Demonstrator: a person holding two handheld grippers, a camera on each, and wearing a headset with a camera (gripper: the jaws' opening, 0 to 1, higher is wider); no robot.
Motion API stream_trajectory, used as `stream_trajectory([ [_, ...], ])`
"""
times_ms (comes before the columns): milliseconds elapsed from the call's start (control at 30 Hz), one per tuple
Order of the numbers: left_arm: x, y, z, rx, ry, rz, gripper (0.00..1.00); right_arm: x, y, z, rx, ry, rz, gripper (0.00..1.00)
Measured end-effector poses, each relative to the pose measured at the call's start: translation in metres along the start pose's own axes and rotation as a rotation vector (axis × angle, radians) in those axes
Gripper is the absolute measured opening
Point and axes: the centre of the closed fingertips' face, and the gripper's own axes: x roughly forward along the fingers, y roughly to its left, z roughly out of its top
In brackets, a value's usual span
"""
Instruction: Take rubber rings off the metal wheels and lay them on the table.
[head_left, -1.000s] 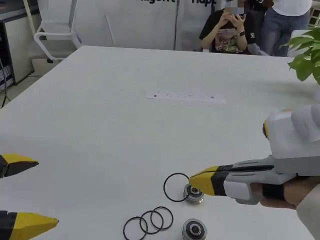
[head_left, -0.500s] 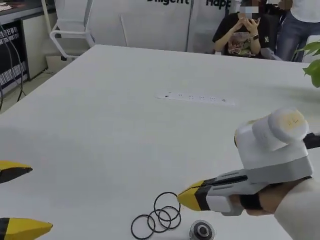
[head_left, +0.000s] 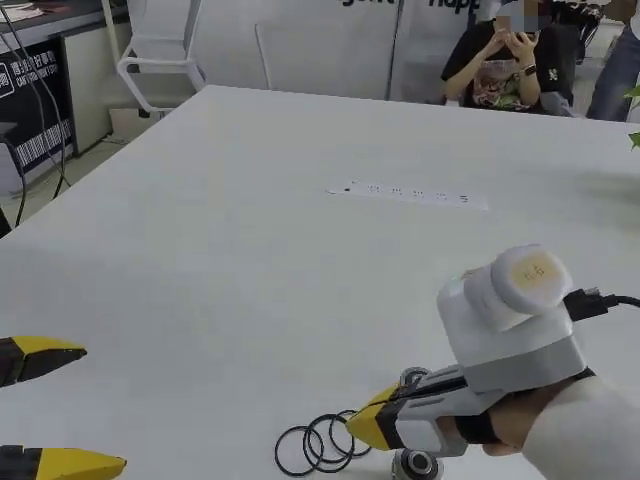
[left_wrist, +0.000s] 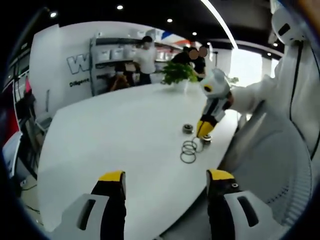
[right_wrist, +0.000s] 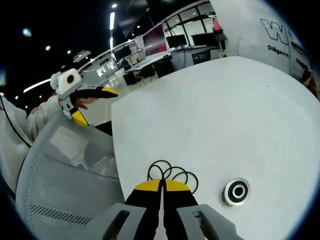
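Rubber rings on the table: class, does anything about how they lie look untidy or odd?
Slightly. The rubber rings lie overlapping in one tangled-looking cluster on the table, not spread apart, at the shut tips of the right gripper. A metal wheel sits beside them. Nothing looks damaged.

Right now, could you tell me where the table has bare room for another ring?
Bare table between the power strip and the rings, and between the rings and the left gripper. Crowded around the right gripper: rings and a wheel.
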Motion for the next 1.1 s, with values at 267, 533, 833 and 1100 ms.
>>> stream_trajectory([
  [267,0.0,-0.004,0.0,0.004,0.007,0.0,0.65,0.007,-0.014,-0.02,-0.001,0.056,-0.039,0.0],
  [533,-0.001,-0.003,0.002,0.006,0.008,0.003,0.65,0.009,-0.021,-0.022,0.0,0.052,-0.067,0.0],
  [833,0.0,-0.003,-0.001,0.012,0.019,-0.008,0.65,0.002,-0.029,-0.019,0.001,0.034,-0.094,0.0],
  [1100,0.0,0.0,0.001,0.019,0.023,-0.008,0.65,-0.014,-0.038,-0.013,-0.007,-0.004,-0.131,0.08],
])
